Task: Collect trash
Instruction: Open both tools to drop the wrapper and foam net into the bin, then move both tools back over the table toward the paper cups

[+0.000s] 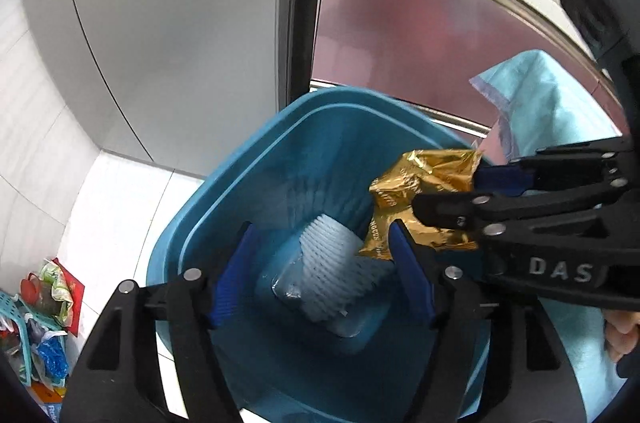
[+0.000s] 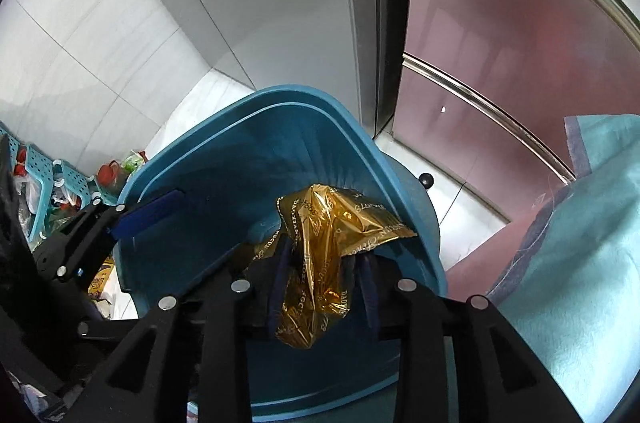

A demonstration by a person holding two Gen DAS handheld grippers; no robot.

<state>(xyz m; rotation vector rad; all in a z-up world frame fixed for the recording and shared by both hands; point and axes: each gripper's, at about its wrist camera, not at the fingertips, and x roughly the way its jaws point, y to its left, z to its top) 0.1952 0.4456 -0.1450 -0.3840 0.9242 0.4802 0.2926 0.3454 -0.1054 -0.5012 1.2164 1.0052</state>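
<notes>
While tilted steeply down, both hand-held grippers (image 1: 320, 271) (image 2: 320, 279) overhang bin (image 1: 240, 159).

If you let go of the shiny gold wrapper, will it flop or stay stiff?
Probably flop: the gold wrapper is crinkled and droops between the right claw fingers. It looks thin and light, so it would likely flutter down into the blue bin.

**Hidden, cropped or unreadable**

Gold wrapper (image 2: 320, 255): lower part sits between right gripper (image 2: 324, 287) fingers; print too warped to read; can't tell if pads press it. In left wrist view, the wrapper's right end is covered by that gripper's black fingers. Blue bin (image 1: 240, 159): near rim cut off by frame bottom, below left gripper (image 1: 320, 271). White foam netting (image 1: 336, 271) partly behind left gripper's right pad. Clutter (image 1: 44, 307) far left of gripper: too small to ID.
</notes>
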